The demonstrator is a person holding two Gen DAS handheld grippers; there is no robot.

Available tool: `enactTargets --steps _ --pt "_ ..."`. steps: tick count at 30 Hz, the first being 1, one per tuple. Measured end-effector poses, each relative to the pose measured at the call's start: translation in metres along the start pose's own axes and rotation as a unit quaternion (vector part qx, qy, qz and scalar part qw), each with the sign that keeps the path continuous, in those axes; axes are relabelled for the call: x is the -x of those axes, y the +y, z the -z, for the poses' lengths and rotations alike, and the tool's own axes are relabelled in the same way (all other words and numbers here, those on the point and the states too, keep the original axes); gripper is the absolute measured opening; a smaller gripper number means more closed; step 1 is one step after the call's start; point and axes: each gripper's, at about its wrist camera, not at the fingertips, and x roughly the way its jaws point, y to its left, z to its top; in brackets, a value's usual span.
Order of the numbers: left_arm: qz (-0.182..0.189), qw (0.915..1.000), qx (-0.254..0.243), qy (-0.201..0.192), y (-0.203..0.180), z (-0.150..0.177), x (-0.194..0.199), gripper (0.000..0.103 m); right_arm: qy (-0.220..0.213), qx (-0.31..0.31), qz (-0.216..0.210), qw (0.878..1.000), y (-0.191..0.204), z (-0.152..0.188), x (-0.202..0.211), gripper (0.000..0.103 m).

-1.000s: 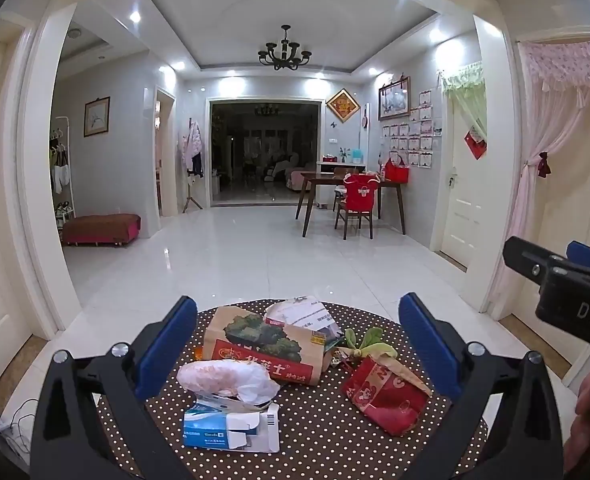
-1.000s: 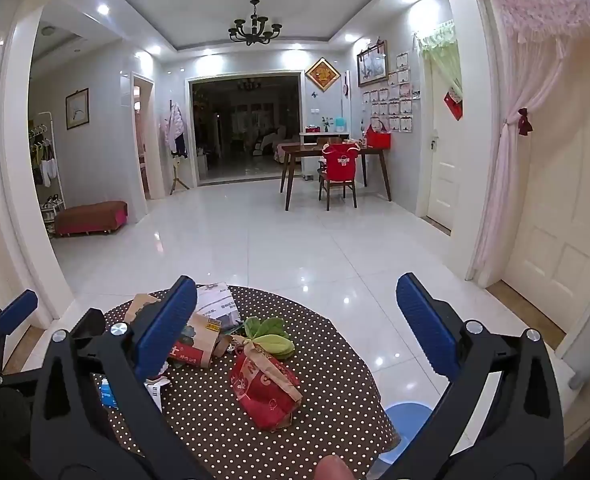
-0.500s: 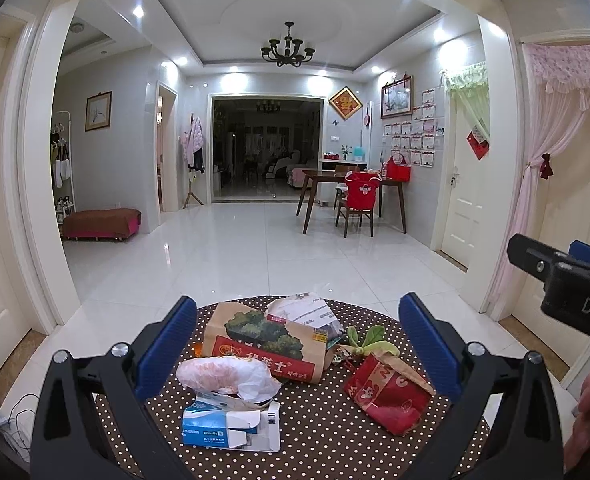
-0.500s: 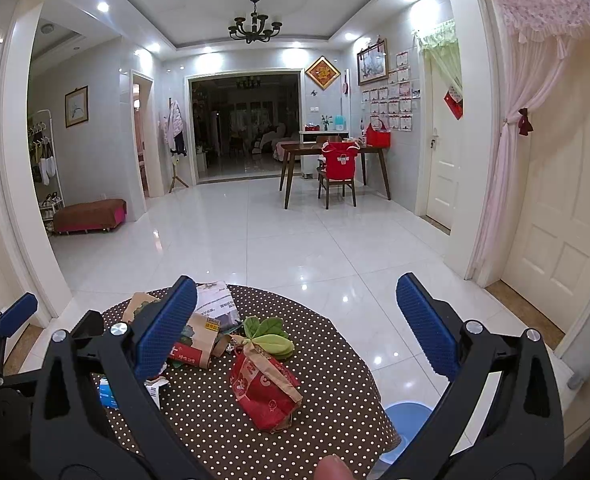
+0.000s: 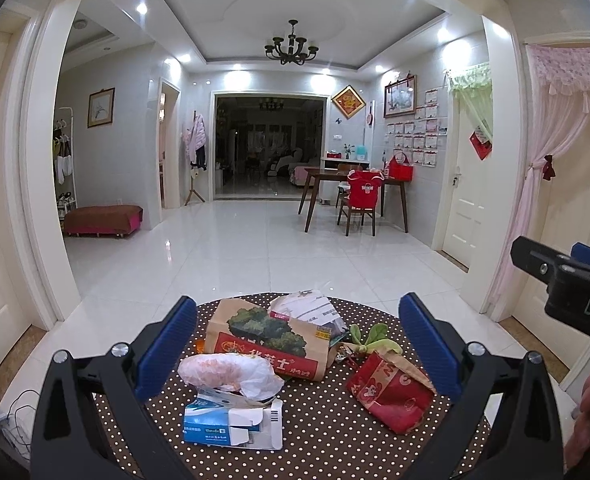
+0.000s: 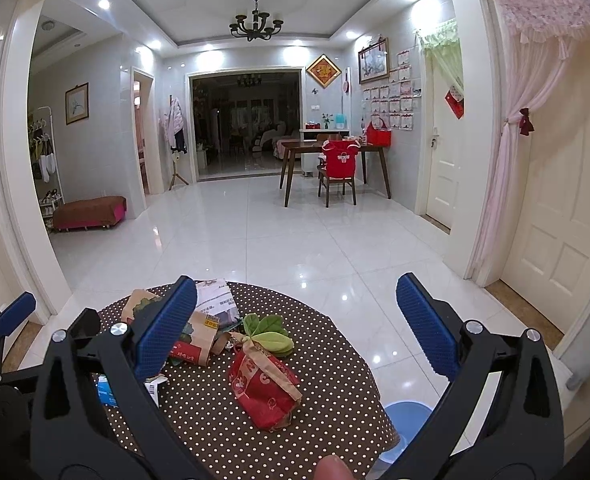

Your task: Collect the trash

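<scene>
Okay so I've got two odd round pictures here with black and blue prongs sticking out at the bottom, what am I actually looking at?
Those prongs are two handheld grippers; a person holds one in each hand, and each carries a wide-angle camera looking along its fingers. One picture is from the left gripper, the other from the right gripper. Both are open and hold nothing.

Below them is a round table with a brown dotted cloth. On it lies trash: a brown paper bag, a white plastic bag, a torn blue and white box, a red packet and some green leaves. A blue bin sits beside the table.
</scene>
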Motion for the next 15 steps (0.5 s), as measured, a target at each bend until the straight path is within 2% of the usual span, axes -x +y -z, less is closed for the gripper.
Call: enactTargets --steps 15 --pt "-0.015 0.9995 0.010 0.024 0.015 0.013 -0.016 0.099 0.022 0.006 0.002 1.000 0.002 0.006 -0.017 0.098"
